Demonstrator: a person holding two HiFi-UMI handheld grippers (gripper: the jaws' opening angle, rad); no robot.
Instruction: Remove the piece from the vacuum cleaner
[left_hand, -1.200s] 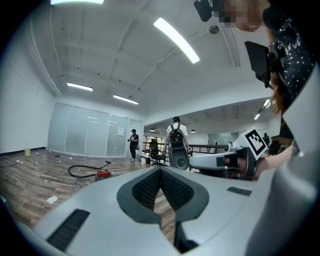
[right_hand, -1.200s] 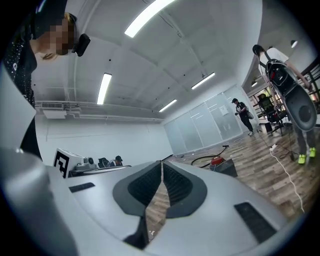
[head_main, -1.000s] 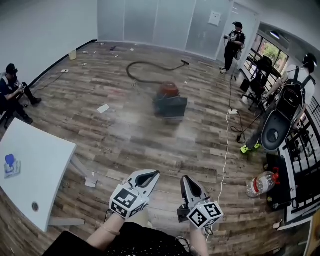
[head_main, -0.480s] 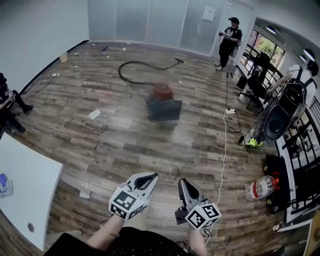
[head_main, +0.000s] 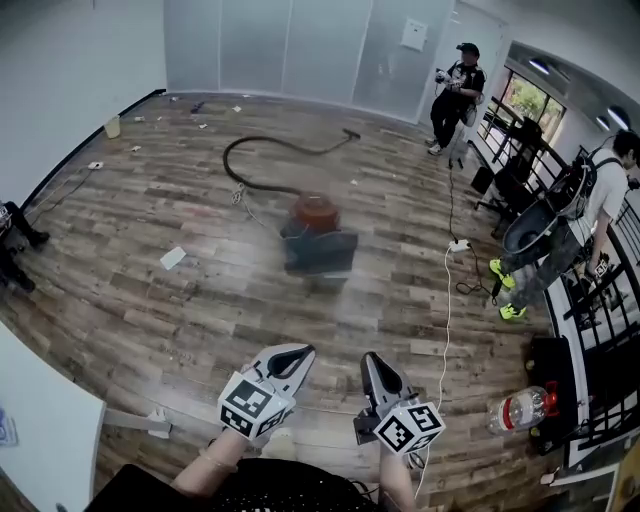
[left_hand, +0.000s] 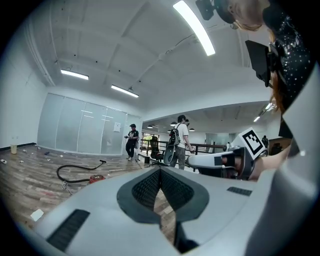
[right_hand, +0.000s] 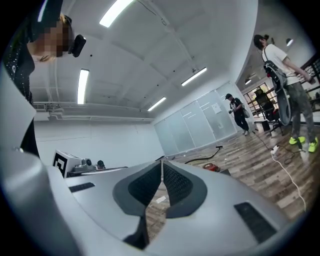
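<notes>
Floor (head_main: 150, 300), vacuum cleaner (head_main: 318, 238) beyond fingers (head_main: 288, 358)

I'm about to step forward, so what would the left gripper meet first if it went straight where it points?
Nothing near. The shut left gripper aims over the floor; the vacuum sits left of its line. Far ahead it may reach the chair, though depth is unclear.

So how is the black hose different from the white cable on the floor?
The black hose is thick; the white cable is thin. The black hose bends round in a big loop, while the white cable runs almost straight. The black hose lies beyond the red vacuum cleaner, far off; the white cable lies to its right and comes much nearer. Both lie loose on the wooden floor.
</notes>
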